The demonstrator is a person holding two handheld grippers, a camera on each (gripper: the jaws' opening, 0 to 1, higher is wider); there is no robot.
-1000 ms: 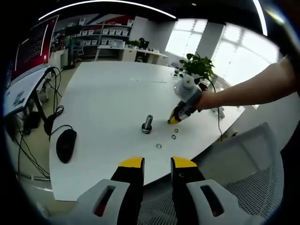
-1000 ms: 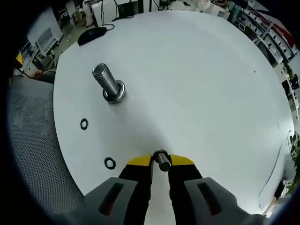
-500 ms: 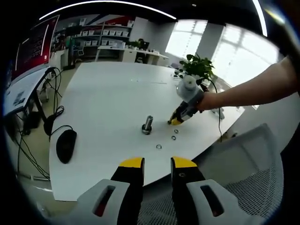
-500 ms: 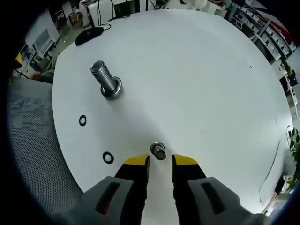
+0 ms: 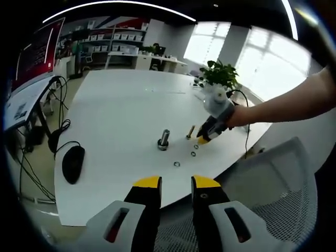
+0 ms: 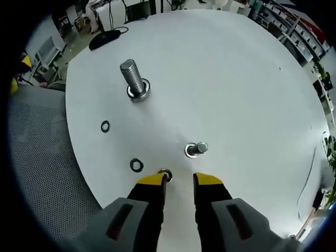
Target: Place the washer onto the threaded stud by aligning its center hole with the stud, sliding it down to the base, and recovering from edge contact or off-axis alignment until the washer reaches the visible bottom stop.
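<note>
White desk (image 6: 236,79) took up most of the right gripper view, with the big stud (image 6: 134,81) standing upright at upper left, its base ring flat on the surface. A smaller bolt (image 6: 196,149) stood just right of centre, a bit above the right claw (image 6: 180,181). That claw's jaws were parted a little with nothing between them. One washer (image 6: 165,173) sat right at the tip of its left jaw, touching or nearly so, hard to say. Two more washers lay loose on the desk: one (image 6: 136,165) just left of the claw, another (image 6: 105,126) further up and left, near the desk edge.

Over in the left gripper view, the left claw (image 5: 176,184) hung off the near desk edge at bottom centre, jaws narrowly apart, holding nothing. The stud (image 5: 164,139) was mid-frame, with the other claw (image 5: 203,139) just right of it, held by a hand (image 5: 239,115) coming in from the right. A mouse (image 5: 72,164) sat at lower left and a plant (image 5: 220,76) at upper right.
</note>
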